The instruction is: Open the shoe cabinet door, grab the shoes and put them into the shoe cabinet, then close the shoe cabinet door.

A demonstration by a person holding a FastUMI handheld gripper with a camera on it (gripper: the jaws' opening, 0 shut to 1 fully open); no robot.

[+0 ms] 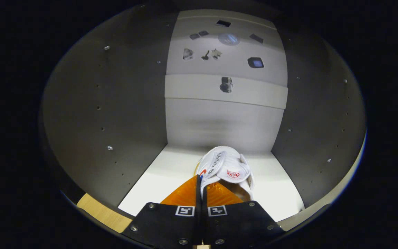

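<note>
A white canvas sneaker (227,169), round red logo patch on its tongue and a row of metal eyelets beside it, sits heel-toward-the-camera on the white floor panel (157,183) of the shoe cabinet, toe aimed at the back wall. The gripper (201,185) holds it by the rim of the collar: the two fingers are drawn nearly together, with only a thin strip of the shoe's upper pinched between them, a narrow grasp that suits a soft fabric edge better than the bulky body of the shoe. The sole appears to rest on, or very close to, the floor panel, so the shoe looks delivered but not yet let go.

Around it stand the cabinet's two grey side walls (116,103), dotted with shelf-pin holes and small metal studs, and the pale back panel (219,121), crossed by a lighter horizontal rail (254,93). A small fitting (226,84) is mounted on that rail; above it several dark shapes mark the panel, too small to identify. A strip of light wood (100,212) shows at the cabinet's front edge, left of the fingers. Judging by the task, the release and the closing of the door remain.
</note>
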